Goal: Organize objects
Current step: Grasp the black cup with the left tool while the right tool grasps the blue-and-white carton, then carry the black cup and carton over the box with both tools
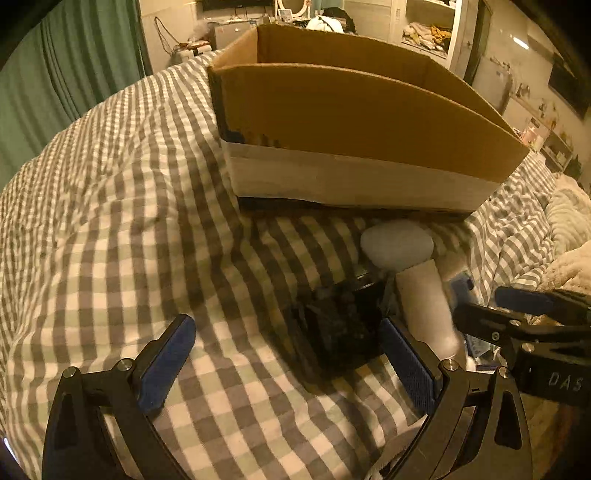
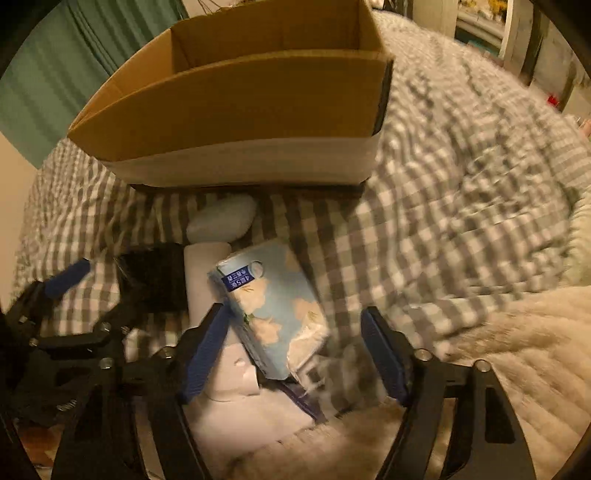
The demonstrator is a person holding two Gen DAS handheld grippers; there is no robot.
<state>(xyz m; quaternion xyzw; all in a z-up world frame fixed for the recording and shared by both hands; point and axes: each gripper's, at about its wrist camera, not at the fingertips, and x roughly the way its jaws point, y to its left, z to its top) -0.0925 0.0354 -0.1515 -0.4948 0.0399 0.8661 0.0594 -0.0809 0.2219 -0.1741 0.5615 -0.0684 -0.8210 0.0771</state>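
An open cardboard box (image 1: 362, 122) stands on the checked bedspread; it also shows in the right wrist view (image 2: 236, 107). In front of it lie a pale oval object (image 1: 397, 243), a white cylinder (image 1: 424, 306), a dark black item (image 1: 343, 328) and a blue tissue pack (image 2: 273, 306). My left gripper (image 1: 291, 354) is open, low over the bedspread, with the black item just inside its right finger. My right gripper (image 2: 295, 350) is open, with the tissue pack lying between its fingers. The right gripper also shows at the right in the left wrist view (image 1: 517, 317).
The grey-and-white checked bedspread (image 1: 129, 221) covers the bed. A fluffy cream blanket (image 2: 498, 350) lies at the right. Green curtains (image 1: 55, 74) hang at the left. Shelves and furniture (image 1: 428, 33) stand behind the box.
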